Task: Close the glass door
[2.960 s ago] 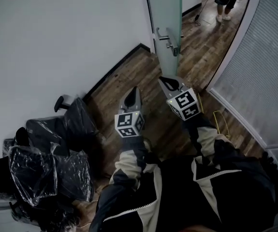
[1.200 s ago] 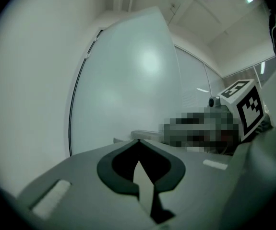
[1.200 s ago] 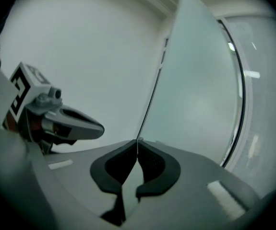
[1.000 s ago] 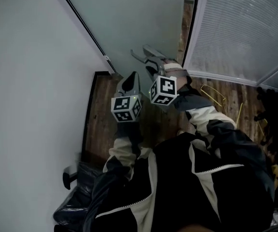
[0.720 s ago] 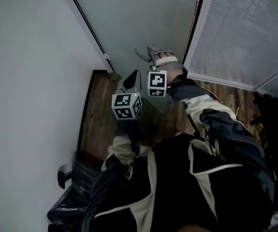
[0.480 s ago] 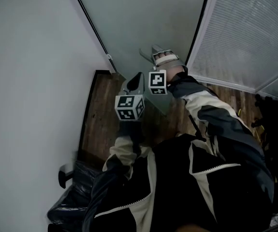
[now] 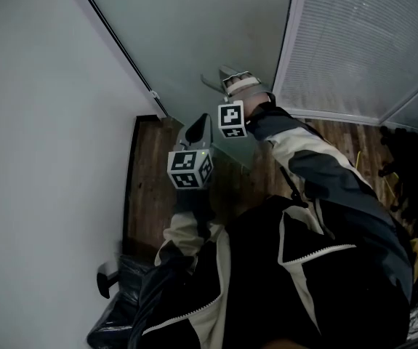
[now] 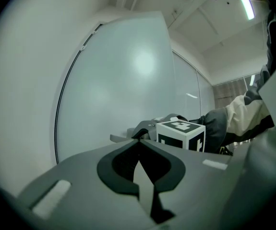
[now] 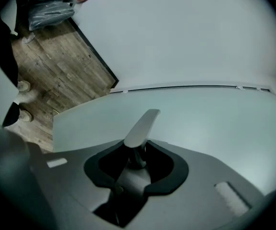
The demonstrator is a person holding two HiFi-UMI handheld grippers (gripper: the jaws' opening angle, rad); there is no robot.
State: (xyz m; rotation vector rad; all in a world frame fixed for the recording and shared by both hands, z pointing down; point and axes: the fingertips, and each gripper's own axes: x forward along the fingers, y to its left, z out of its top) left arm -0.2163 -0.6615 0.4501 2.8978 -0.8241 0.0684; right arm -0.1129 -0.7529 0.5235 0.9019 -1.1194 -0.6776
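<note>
At doorway | one smooth frosted glass door | one flat metal lever handle between closing right gripper jaws | left gripper jaws together, empty

Dim, even, cool grey light is seen throughout. In the left gripper view a soft round glare is carried on the glass door, and a bright ceiling lamp is seen above and to the right of the door. Both gripper views are strongly bent at the edges and darkened to black corners, and the foreground below the door is rendered soft. In the head view the wooden floor below the door is left in shadow.
</note>
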